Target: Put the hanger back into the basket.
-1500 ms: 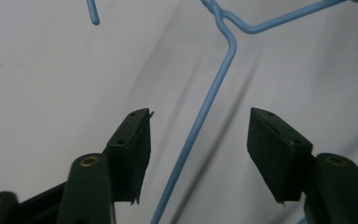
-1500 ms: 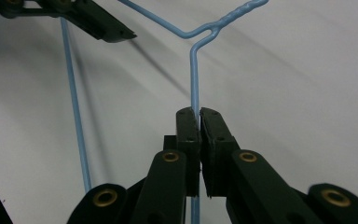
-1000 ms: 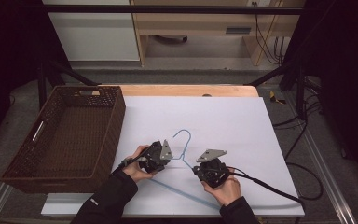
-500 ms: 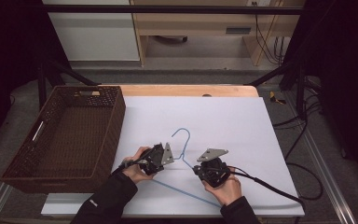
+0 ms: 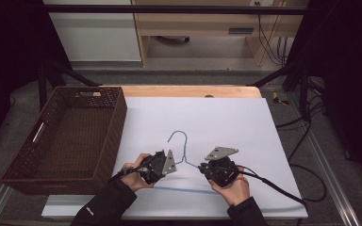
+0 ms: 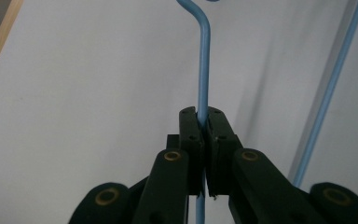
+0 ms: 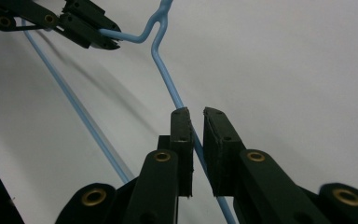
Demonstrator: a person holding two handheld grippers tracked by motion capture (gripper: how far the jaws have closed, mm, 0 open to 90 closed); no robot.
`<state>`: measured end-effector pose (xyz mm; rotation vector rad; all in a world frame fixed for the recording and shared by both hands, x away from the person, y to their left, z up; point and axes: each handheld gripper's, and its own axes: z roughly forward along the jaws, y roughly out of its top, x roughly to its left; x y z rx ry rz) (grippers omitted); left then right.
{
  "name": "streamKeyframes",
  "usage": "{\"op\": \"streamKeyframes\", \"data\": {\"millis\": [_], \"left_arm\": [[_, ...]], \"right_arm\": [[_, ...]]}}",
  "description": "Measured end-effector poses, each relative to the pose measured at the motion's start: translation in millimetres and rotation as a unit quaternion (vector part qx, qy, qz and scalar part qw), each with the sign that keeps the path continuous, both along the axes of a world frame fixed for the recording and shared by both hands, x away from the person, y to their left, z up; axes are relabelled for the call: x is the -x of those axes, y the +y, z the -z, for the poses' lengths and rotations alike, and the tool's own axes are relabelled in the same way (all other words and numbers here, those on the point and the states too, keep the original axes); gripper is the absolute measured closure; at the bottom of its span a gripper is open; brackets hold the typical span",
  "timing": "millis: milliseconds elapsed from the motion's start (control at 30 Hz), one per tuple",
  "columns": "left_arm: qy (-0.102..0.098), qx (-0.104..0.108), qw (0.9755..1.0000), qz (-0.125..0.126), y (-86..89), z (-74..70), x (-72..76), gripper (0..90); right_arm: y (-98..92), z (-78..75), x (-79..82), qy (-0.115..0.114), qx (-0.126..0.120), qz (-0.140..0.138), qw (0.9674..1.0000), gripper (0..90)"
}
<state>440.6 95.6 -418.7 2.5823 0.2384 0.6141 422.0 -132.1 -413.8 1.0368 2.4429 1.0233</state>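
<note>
pale blue wire coat hanger [image 5: 185, 160] lies on the white table sheet [image 5: 226, 117], hook pointing toward the far edge, right of the brown wicker basket [image 5: 66, 136]. left gripper [image 5: 166, 165] has just been closing and is clenched on one sloping shoulder wire. right gripper [image 5: 202, 167] has just been opening; its jaws stand slightly parted around the other shoulder, the wire [image 7: 182, 105] running between them, one pad beside it.

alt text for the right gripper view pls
The right tongs stand slightly apart around one shoulder of a blue wire hanger, having just been opening. Farther off, the left tongs pinch the hanger's other shoulder over a white table.
</note>
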Motion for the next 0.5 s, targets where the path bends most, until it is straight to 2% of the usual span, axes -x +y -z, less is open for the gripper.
{"op": "streamKeyframes", "data": {"millis": [33, 100, 133, 167, 233, 300, 333, 367, 400, 433, 500], "left_arm": [[0.001, 0.001, 1.0000, -0.002, 0.4, -1.7, 1.8, 86.8], [0.004, 0.013, 0.9999, -0.008, 1.4, -3.9, 5.6, 86.9], [0.006, 0.021, 0.9997, -0.014, 2.0, -5.2, 7.4, 87.0], [0.007, 0.025, 0.9994, -0.021, 2.6, -6.8, 8.8, 87.0], [0.007, 0.038, 0.9987, -0.032, 4.0, -9.1, 11.0, 87.0], [0.006, 0.049, 0.9978, -0.044, 5.7, -12.0, 12.9, 86.9], [0.006, 0.056, 0.9971, -0.052, 6.4, -13.1, 14.0, 87.0], [0.003, 0.058, 0.9967, -0.057, 7.5, -14.5, 14.5, 87.0], [0.002, 0.063, 0.9957, -0.068, 9.7, -17.0, 14.9, 86.9], [0.002, 0.063, 0.9957, -0.068, 9.7, -17.0, 14.9, 86.9], [0.004, 0.072, 0.9939, -0.083, 12.6, -19.2, 14.6, 87.0]], "right_arm": [[0.0, 0.0, 0.0, 0.000, 0.000, 0.000, 1.0000, 82.1], [-1.8, -3.6, 1.2, -0.002, -0.010, 0.000, 1.0000, 80.0], [-5.2, -8.6, 2.6, -0.009, -0.020, 0.003, 0.9998, 76.0], [-5.2, -8.6, 2.6, -0.009, -0.020, 0.003, 0.9998, 76.0], [-13.7, -18.4, 4.6, -0.027, -0.031, 0.012, 0.9991, 69.6], [-16.8, -21.4, 5.3, -0.033, -0.033, 0.019, 0.9987, 67.5], [-24.6, -25.7, 5.4, -0.042, -0.046, 0.029, 0.9976, 62.5], [-24.6, -25.7, 5.4, -0.042, -0.046, 0.029, 0.9976, 62.5], [-33.3, -28.3, 4.1, -0.046, -0.061, 0.039, 0.9963, 55.6], [-33.3, -28.3, 4.1, -0.046, -0.061, 0.039, 0.9963, 55.6], [-44.9, -31.4, 2.9, -0.057, -0.074, 0.057, 0.9940, 45.2]]}}
